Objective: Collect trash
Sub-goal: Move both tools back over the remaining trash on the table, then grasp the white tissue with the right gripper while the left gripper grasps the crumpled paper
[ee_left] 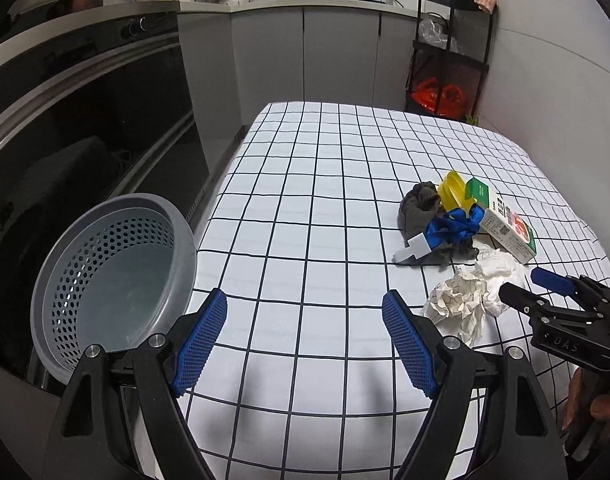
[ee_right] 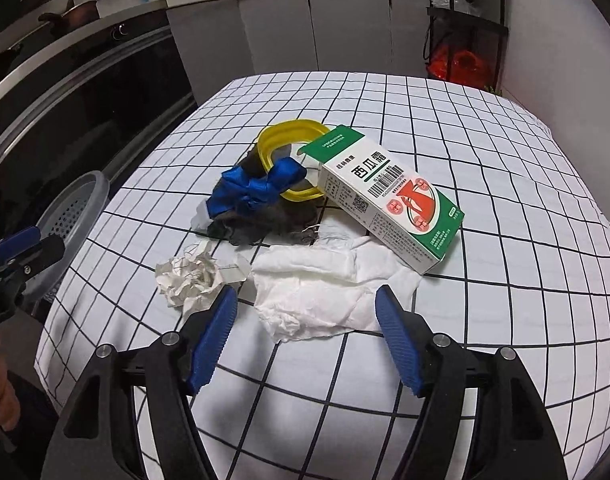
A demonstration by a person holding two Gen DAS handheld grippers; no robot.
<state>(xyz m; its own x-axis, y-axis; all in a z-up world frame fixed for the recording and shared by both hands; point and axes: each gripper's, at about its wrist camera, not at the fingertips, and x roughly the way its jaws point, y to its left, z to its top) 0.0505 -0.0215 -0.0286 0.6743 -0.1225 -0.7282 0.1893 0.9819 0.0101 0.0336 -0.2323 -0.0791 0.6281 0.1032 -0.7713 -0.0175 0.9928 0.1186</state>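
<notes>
Both tongs hang over the near part of the worktop (ee_left: 305,184), which is covered in a white cloth with a black grid. The left tongs (ee_left: 305,320) stand wide apart with nothing between their blue pads, only bare cloth. The right tongs (ee_right: 307,312) are also spread and hold nothing; their pads sit at either side of the near edge of a flat white tissue (ee_right: 317,292), above it rather than pressing on it.

A grey perforated basket (ee_left: 113,272) tilts against the worktop's left edge, just beside the left tongs, and it looks empty inside.

The trash lies in one heap toward the right side of the worktop, directly ahead of the right tongs and well to the right of the left ones. Largest is a green-and-white carton (ee_right: 389,196), resting partly on the tissue. Behind it lies a yellow lid (ee_right: 281,140). A dark grey rag (ee_right: 265,224) sits left of the carton with a blue ribbon (ee_right: 257,190) lying on it. A crumpled paper ball (ee_right: 193,276) lies nearest the left pad of the right tongs.
</notes>
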